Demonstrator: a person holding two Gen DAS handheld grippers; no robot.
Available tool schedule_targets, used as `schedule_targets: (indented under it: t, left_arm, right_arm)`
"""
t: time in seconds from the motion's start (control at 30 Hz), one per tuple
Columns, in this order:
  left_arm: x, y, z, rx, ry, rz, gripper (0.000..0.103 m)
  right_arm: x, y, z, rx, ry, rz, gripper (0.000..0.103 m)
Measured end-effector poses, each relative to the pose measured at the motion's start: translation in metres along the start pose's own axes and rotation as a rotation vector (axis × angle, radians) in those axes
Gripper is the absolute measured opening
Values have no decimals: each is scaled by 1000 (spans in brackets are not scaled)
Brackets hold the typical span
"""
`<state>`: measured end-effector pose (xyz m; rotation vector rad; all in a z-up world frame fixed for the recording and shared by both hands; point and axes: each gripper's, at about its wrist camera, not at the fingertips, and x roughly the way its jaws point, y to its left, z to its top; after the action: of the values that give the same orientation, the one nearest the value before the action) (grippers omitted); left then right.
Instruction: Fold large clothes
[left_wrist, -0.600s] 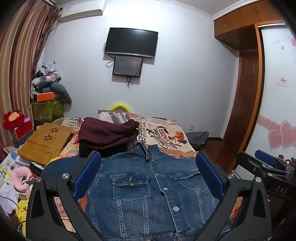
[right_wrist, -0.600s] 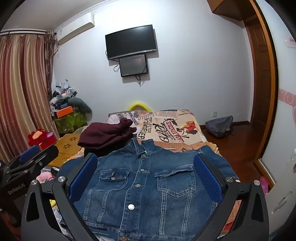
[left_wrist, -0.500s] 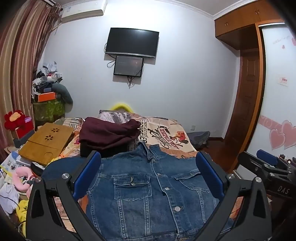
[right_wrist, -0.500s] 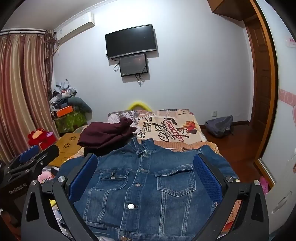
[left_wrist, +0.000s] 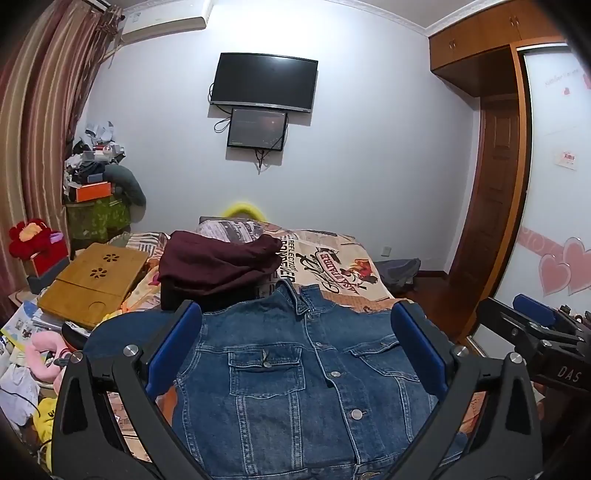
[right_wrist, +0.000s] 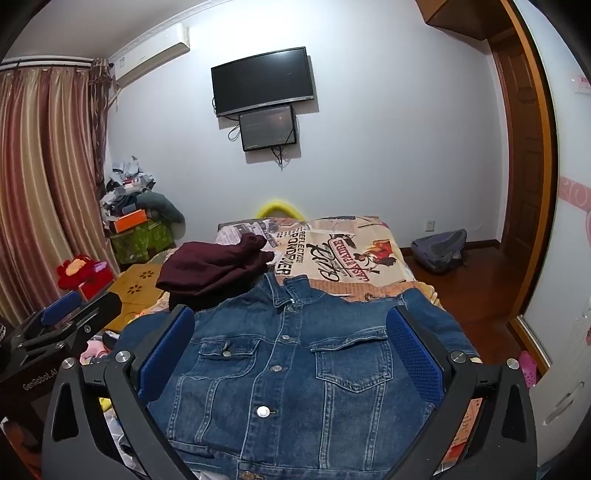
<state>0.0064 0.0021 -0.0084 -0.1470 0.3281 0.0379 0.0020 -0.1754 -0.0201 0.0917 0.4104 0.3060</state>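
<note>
The left tongs (left_wrist: 295, 347) are hanging spread wide above the jacket (left_wrist: 295, 387), grasping nothing; their two blue pads (left_wrist: 173, 347) are standing apart over the two sides of its chest. The right tongs (right_wrist: 291, 350) are likewise gaping and empty, their two pads (right_wrist: 413, 354) framing the same jacket (right_wrist: 295, 369) from slightly further right. Each pair is showing at the edge of the other's view: the right one (left_wrist: 535, 332) at the right edge of the left camera, the left one (right_wrist: 62, 325) at the left edge of the right camera.

One denim jacket is lying front up at the near end of the bed (right_wrist: 354, 254), buttoned, collar pointing toward the far end. Two flapped chest pockets (left_wrist: 266, 373) are showing, and four metal buttons are running down its front in the right view. Its right sleeve is reaching toward the bed's right edge.

Beyond the collar, toward the bed's left edge, one maroon garment (left_wrist: 218, 262) is lying bunched on top of something dark. The printed bedspread is lying bare past it to the far end, where one yellow object (right_wrist: 279, 208) is peeking up.

Left of the bed, one wooden tray (left_wrist: 96, 284) with two flower cut-outs is resting on clutter, and one red plush toy (left_wrist: 29, 236) is sitting further left. On the wall, two screens (left_wrist: 264, 83) are hanging one below the other. One grey bag (right_wrist: 439, 251) is lying on the floor right of the bed.
</note>
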Motion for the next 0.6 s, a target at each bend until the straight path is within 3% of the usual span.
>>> schedule_targets:
  t: [0.6]
  left_arm:
    - [-3,2,3,4,1,1,103]
  right_arm:
    - [5,4,-1,-14,19,-1,103]
